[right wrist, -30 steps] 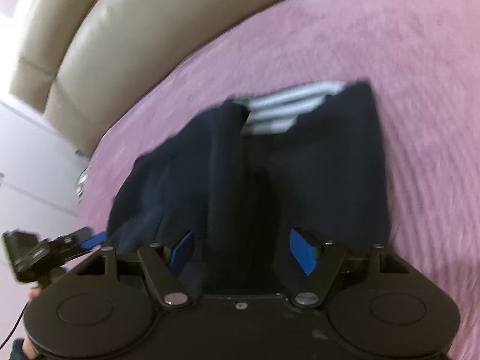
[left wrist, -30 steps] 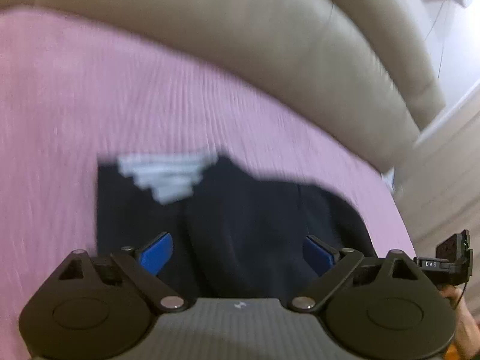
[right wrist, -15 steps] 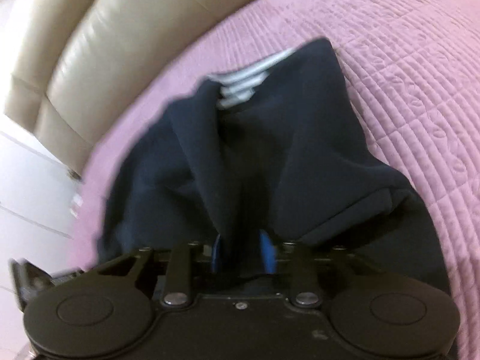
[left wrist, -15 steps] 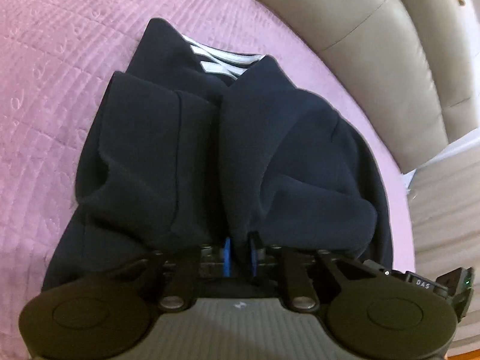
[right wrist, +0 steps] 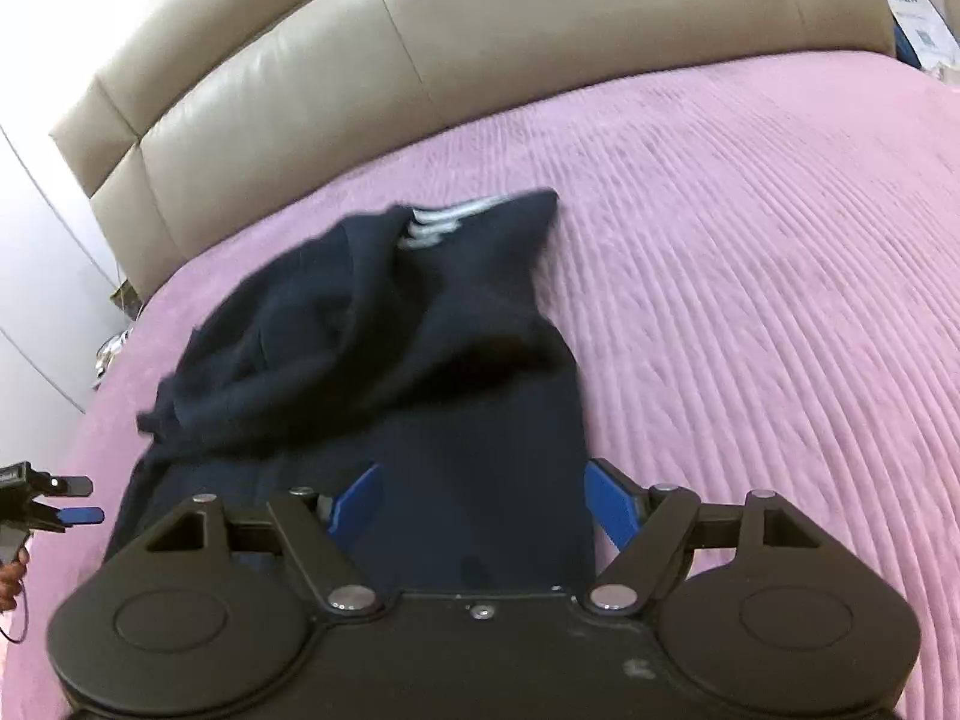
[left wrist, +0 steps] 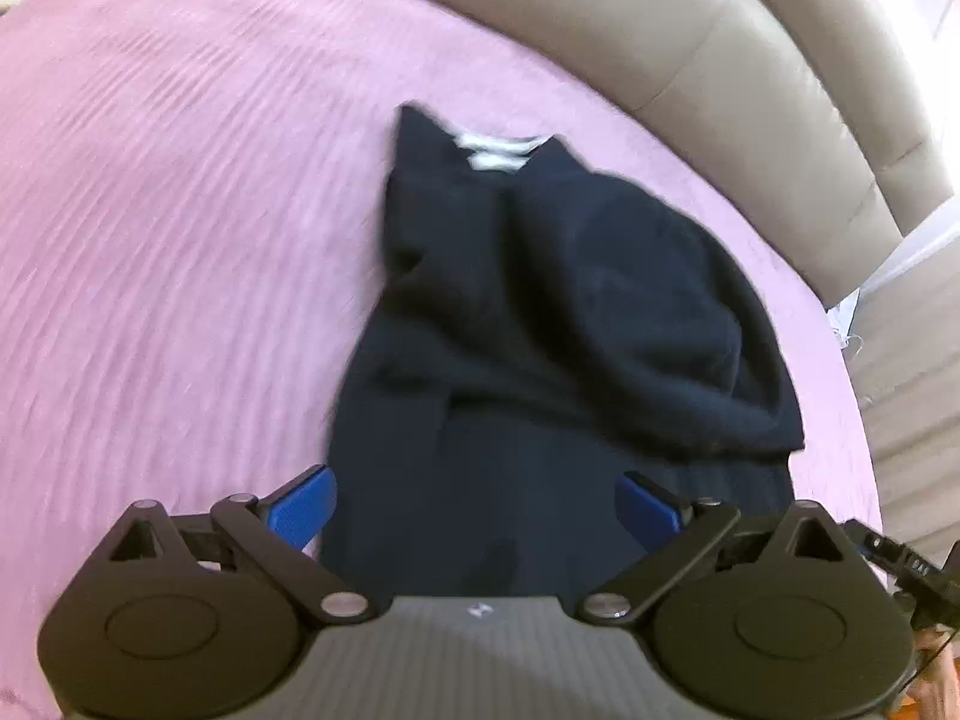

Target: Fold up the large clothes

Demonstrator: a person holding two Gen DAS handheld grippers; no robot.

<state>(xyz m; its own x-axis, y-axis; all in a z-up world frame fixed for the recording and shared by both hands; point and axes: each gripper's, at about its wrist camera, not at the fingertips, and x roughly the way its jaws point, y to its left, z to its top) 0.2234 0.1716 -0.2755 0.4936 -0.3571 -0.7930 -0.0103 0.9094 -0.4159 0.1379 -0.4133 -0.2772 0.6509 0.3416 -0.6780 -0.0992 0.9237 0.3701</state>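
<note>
A dark navy garment [left wrist: 540, 324] with white stripes at its far end lies bunched on the pink bedspread [left wrist: 168, 240]. Its far part is heaped in folds and its near part lies flat. My left gripper [left wrist: 474, 501] is open, with its blue pads either side of the flat near edge. The garment also shows in the right wrist view [right wrist: 420, 360]. My right gripper [right wrist: 486, 498] is open over the same near edge and holds nothing. The left gripper's tip shows at the left edge of the right wrist view [right wrist: 54, 501].
A beige padded headboard [right wrist: 420, 42] runs along the far side of the bed. The bed's edge and a pale floor [left wrist: 912, 360] are to the right in the left wrist view. A white wall [right wrist: 36, 252] is on the left in the right wrist view.
Both grippers were shut on the garment's near edge half a second ago. Both have opened and let it go, and the garment has dropped onto the bed.
</note>
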